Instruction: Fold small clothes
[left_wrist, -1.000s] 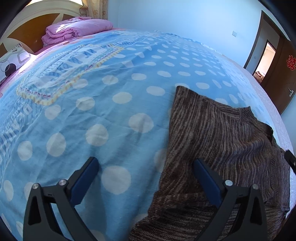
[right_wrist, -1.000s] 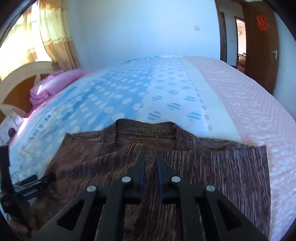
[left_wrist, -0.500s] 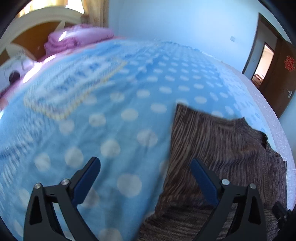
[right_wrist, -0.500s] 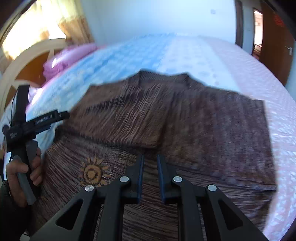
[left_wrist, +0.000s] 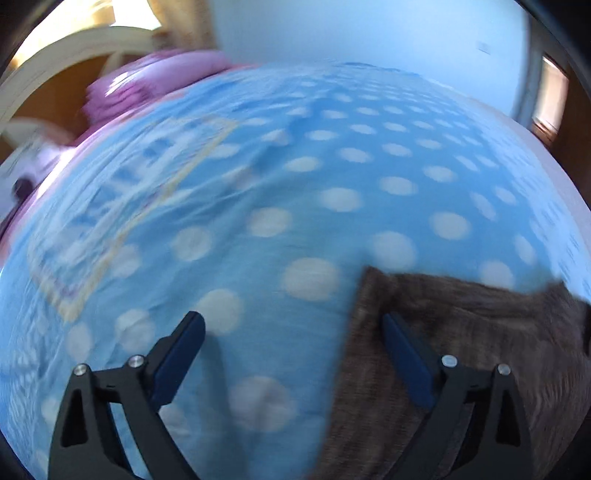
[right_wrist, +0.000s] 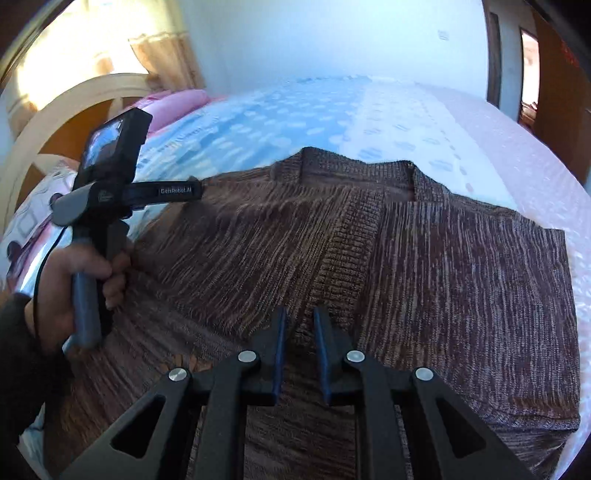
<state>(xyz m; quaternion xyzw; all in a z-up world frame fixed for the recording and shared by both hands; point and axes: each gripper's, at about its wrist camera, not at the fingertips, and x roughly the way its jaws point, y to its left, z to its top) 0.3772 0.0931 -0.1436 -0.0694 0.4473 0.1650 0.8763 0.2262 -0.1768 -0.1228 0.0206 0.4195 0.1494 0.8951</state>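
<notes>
While the wide-open left gripper (left_wrist: 291, 325) has slid off the brown striped knit sweater (right_wrist: 424, 266) over the blue polka-dot bedspread (left_wrist: 295, 206), the right gripper (right_wrist: 298, 314) hovers, jaws narrowly apart, empty.

A pale blue wall (right_wrist: 332, 37) is seen at the top of the frame, with a dark wooden door (right_wrist: 554, 74) at upper right. At upper left, a curved cream headboard (right_wrist: 55, 110) is lit by sunlight through what appears to be a curtain (right_wrist: 166, 59).

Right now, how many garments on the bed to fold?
1: a brown sweater spread on the bed, partly folded. A pink pile by the headboard could hide others.
</notes>
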